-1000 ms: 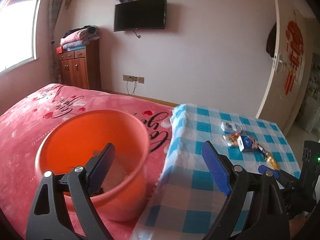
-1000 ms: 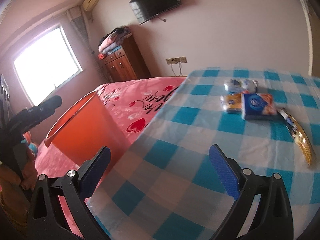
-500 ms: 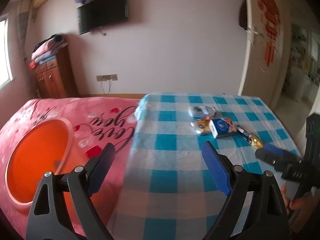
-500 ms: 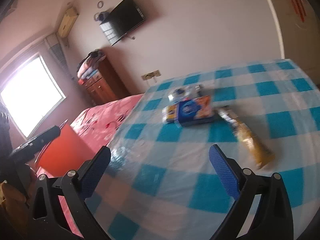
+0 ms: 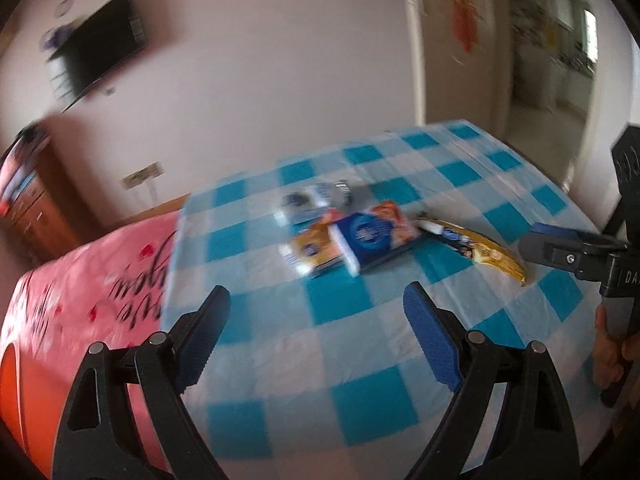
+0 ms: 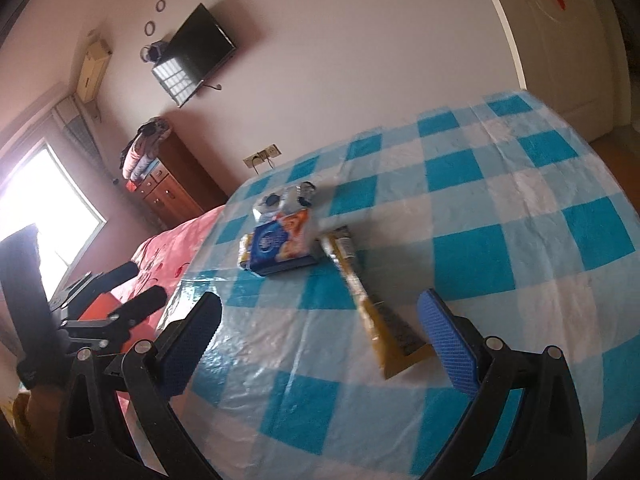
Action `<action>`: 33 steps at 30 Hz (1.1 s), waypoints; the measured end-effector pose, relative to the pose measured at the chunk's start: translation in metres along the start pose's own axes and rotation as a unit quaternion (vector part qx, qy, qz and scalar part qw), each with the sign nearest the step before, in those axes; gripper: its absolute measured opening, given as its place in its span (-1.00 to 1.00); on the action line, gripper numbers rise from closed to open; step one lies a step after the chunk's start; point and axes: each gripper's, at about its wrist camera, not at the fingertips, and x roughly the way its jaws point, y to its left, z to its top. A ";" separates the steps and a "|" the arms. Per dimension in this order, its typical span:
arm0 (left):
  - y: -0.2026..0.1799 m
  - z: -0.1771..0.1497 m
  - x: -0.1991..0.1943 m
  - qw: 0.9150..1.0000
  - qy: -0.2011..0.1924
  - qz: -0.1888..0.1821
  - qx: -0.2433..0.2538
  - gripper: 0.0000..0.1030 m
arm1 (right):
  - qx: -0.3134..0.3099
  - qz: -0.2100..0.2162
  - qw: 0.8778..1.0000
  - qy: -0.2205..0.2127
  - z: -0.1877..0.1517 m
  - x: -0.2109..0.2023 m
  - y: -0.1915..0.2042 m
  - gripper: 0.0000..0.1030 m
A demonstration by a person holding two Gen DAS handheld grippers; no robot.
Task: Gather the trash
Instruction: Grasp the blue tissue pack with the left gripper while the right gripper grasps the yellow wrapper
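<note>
A small heap of trash lies on the blue-checked tablecloth (image 5: 360, 360): a blue-and-orange packet (image 5: 376, 238) on a yellow packet (image 5: 316, 252), a clear wrapper (image 5: 316, 198) behind them, and a long yellow wrapper (image 5: 476, 250) to their right. My left gripper (image 5: 316, 304) is open and empty, short of the heap. In the right wrist view my right gripper (image 6: 320, 304) is open and empty, with the near end of the long yellow wrapper (image 6: 372, 304) between its fingers' line. The blue packet (image 6: 280, 246) lies farther off. Blur softens the left wrist view.
An orange bucket (image 5: 8, 376) shows at the left edge on the pink bedspread (image 5: 100, 280), beside the table. A wooden cabinet (image 6: 172, 188) and a wall television (image 6: 196, 52) stand behind. An open doorway (image 5: 552, 60) is at the far right.
Both views have swung right, away from the orange bucket and the bed and onto the table. The trash heap looks larger and nearer. Both grippers stay open.
</note>
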 end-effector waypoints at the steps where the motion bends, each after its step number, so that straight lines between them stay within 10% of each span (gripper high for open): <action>1: -0.005 0.005 0.007 1.000 -0.001 -0.007 0.016 0.72 | 0.003 0.001 1.000 0.003 0.001 0.002 -0.003 0.89; 18: -0.044 0.044 0.108 0.973 0.081 -0.056 0.210 0.72 | 0.014 0.012 0.999 0.042 0.011 0.026 -0.025 0.45; 33: -0.042 0.051 0.145 0.972 0.108 -0.103 0.184 0.72 | -0.015 -0.005 0.998 0.065 0.007 0.042 -0.017 0.26</action>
